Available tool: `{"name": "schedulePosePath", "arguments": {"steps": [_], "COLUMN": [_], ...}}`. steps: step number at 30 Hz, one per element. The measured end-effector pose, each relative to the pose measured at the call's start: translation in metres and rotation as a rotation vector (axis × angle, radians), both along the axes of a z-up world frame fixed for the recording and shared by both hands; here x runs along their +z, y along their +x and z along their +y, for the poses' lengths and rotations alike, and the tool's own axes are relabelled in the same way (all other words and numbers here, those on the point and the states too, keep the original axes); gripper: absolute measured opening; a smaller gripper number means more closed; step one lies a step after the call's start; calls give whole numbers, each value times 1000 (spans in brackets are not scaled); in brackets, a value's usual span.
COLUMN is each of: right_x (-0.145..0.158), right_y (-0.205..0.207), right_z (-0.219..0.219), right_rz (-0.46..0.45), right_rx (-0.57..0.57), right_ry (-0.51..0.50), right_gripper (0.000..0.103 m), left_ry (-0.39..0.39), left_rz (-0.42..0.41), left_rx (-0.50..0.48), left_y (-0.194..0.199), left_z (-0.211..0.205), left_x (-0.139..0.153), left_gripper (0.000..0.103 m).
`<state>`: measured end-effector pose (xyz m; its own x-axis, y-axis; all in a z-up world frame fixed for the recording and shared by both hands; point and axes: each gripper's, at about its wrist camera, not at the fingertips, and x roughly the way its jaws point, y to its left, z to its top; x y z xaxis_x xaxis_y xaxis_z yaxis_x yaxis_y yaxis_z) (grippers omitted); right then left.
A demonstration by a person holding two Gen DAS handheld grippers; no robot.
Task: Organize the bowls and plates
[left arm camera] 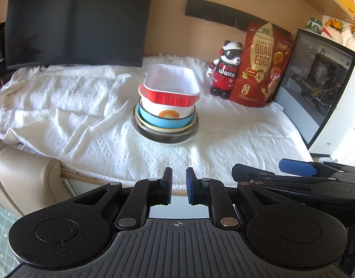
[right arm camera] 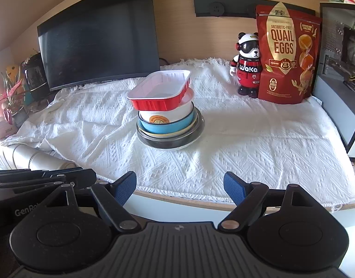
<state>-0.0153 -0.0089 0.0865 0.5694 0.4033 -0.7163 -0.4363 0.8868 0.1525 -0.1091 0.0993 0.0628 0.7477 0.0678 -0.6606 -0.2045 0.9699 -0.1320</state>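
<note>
A stack of dishes stands mid-table on the white cloth (left arm camera: pixel 84 106). On top is a red rectangular tray (left arm camera: pixel 171 85) with a white inside. Under it sit a white bowl (left arm camera: pixel 165 112), a blue bowl (left arm camera: pixel 163 122) and a dark plate (left arm camera: pixel 163 136). The stack shows in the right wrist view too, with the red tray (right arm camera: pixel 160 91) on top of the blue bowl (right arm camera: pixel 163 127). My left gripper (left arm camera: pixel 178 186) is nearly shut and empty, back at the table's front edge. My right gripper (right arm camera: pixel 179 186) is open and empty, also at the front edge.
A dark monitor (left arm camera: pixel 73 23) stands at the back left. A panda figure (left arm camera: pixel 226 69), a red quail eggs bag (left arm camera: pixel 260 67) and a PC case (left arm camera: pixel 316 83) stand at the back right. A beige chair (left arm camera: pixel 22 176) is at the left. Plants (right arm camera: pixel 8 95) are far left.
</note>
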Motion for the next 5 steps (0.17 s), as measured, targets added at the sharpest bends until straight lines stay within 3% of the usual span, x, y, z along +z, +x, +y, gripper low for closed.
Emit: {"name": "schedulePosePath", "arguments": {"steps": [5], "right_x": [-3], "right_y": [8], "right_z": [8], "right_rz": [7], "right_rx": [-1], "right_ry": [-5], "right_gripper": [83], "left_ry": [-10], "left_rz": [14], "left_rx": [17], "left_y": [7], "left_z": [12], "left_x": [-4], "left_gripper": [15]}}
